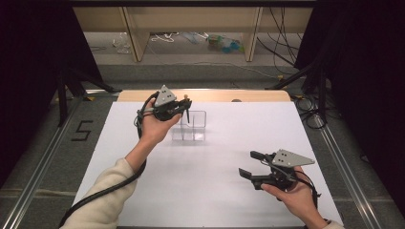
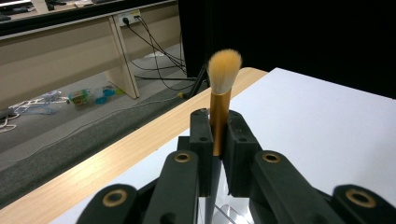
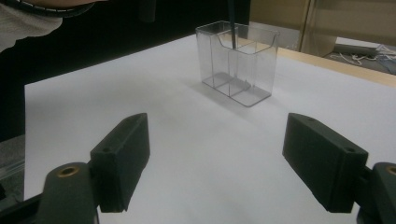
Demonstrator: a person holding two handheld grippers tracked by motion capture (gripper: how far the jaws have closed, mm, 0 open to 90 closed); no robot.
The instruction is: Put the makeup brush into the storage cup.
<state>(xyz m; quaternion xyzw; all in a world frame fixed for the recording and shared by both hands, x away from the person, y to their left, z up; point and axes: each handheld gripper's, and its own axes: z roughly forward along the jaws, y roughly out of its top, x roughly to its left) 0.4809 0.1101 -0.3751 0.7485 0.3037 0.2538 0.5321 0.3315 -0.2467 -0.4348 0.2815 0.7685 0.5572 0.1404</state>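
A makeup brush point(image 2: 220, 100) with tan bristles and a gold ferrule is held upright, bristles uppermost, its dark handle lowered into a clear divided holder point(image 1: 193, 126) standing on the white worktop point(image 1: 210, 181).

Three cameras: one fixed overhead, one riding each gripper

The high view looks forward and down over the whole white table point(image 1: 200, 186) to the floor behind. The left gripper view sits close behind its jaws, facing the table's far wooden edge. The right gripper view looks low across the table at the clear box point(image 3: 236, 63), also seen from above point(image 1: 193, 126).
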